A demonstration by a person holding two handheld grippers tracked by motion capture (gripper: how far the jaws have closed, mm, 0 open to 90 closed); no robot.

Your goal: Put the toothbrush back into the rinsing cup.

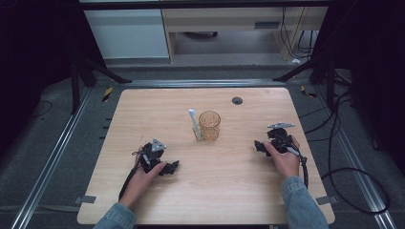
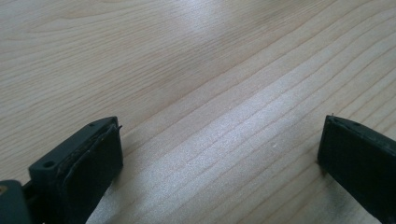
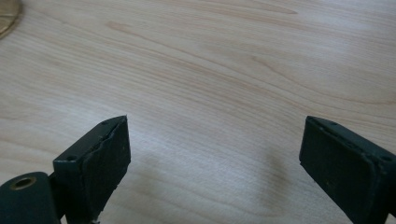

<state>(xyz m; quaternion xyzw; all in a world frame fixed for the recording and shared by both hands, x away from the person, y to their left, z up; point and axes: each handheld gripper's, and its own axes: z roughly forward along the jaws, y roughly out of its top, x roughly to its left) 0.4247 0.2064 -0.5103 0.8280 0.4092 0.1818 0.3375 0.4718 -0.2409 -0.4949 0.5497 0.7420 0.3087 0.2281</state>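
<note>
With both tools, left (image 1: pixel 173 167) and right (image 1: pixel 258 145), spread empty low over the counter (image 1: pixel 143 105), a careless reach could topple the mid-counter glass (image 1: pixel 209 125) holding a white stick (image 1: pixel 193 122).

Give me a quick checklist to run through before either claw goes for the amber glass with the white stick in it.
1. Left claw open with nothing between its jaws: ok.
2. Right claw open and empty over bare wood: ok.
3. Amber glass upright near the middle of the table: ok.
4. White stick leaning out of the glass toward the left side: ok, but whether it sits loose, cannot tell.
5. Path between each claw and the glass free of other things: ok.
6. Glass contents apart from the stick: cannot tell.
</note>
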